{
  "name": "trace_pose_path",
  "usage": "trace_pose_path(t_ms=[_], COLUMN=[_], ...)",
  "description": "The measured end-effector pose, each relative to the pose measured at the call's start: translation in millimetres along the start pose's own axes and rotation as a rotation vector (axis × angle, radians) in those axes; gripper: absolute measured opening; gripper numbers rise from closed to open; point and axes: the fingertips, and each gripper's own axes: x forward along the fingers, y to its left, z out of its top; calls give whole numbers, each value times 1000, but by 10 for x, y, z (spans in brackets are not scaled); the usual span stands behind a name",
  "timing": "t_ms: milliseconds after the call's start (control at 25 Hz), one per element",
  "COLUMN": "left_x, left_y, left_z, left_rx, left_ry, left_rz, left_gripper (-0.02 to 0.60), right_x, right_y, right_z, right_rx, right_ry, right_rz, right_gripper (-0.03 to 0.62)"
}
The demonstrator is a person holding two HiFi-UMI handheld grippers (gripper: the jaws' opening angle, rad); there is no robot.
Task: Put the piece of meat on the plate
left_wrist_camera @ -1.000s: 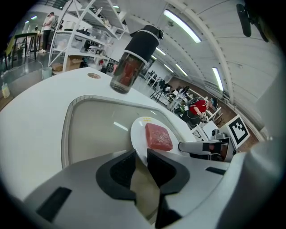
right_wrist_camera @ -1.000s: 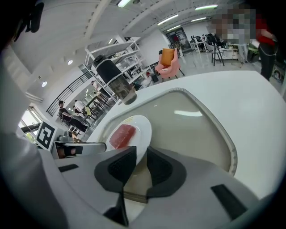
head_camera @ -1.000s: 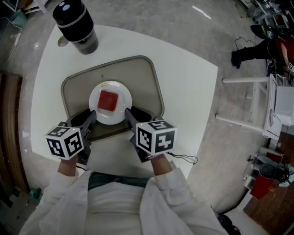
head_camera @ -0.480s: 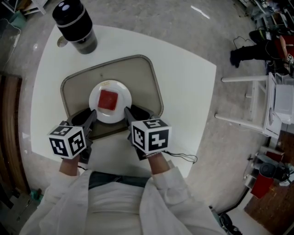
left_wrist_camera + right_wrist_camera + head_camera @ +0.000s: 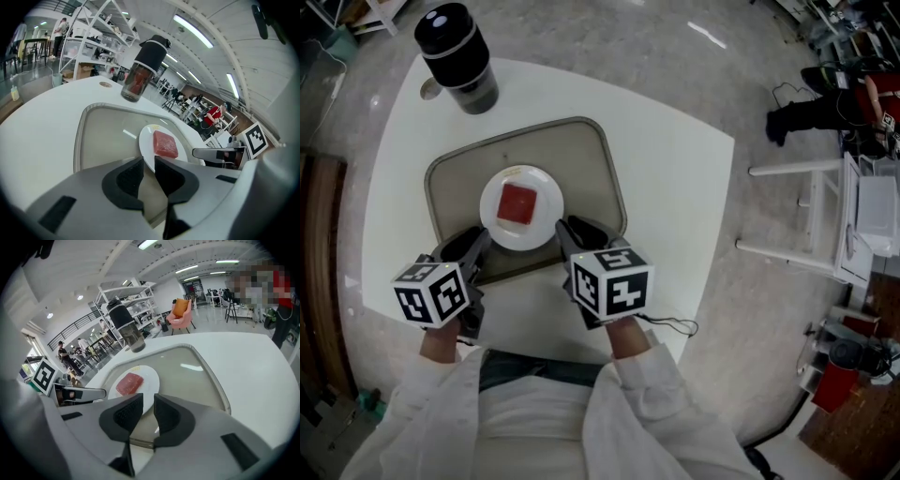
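A red square piece of meat [image 5: 517, 203] lies flat on a small white plate [image 5: 546, 215] in the middle of a beige tray [image 5: 581, 155]. My left gripper [image 5: 474, 246] hovers over the tray's near left corner, just short of the plate. On the near right side my right gripper [image 5: 570, 232] points at the plate rim. Both have their jaws together with nothing between them. The left gripper view shows the meat [image 5: 165, 144] on the plate [image 5: 146, 139] beyond the left gripper [image 5: 149, 161]. From the right gripper [image 5: 148, 399] the meat [image 5: 129, 383] sits ahead to the left.
A tall jar with a black lid [image 5: 456, 54] stands at the far left of the white table [image 5: 675, 187], with a small round disc [image 5: 429, 88] beside it. White shelving [image 5: 862, 216] stands on the floor to the right.
Both grippers have drawn back a little toward the table's near edge. The meat and plate have not moved.
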Motion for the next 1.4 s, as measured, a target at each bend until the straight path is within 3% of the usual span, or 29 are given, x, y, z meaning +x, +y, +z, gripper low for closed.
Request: trace_pose_path(t_ms=[120,400,560,840,1400], left_x=[-85,-330,-427,-577,-908], left_y=[-95,-628,-921,-1513,-2400], left_z=[-18,-55,-245,-626,-1302], left_rx=[-10,-8,22,-4,63], left_ry=[-31,-157,-186,-256,-347], left_rz=[-28,-180,-192,-241,-206], left_gripper=[72,23,15,11,9], right_x=[-72,-412,-658,-1156,-2046], right_y=[100,338,441,478,330], right_z=[36,-1,-155,-508,-1069], right_rx=[10,-58,-128,-199,-246], right_ry=[-47,-115,-127,-144,-186], right_rz=[45,155,212,271,342], right_gripper=[77,40,23,15,15])
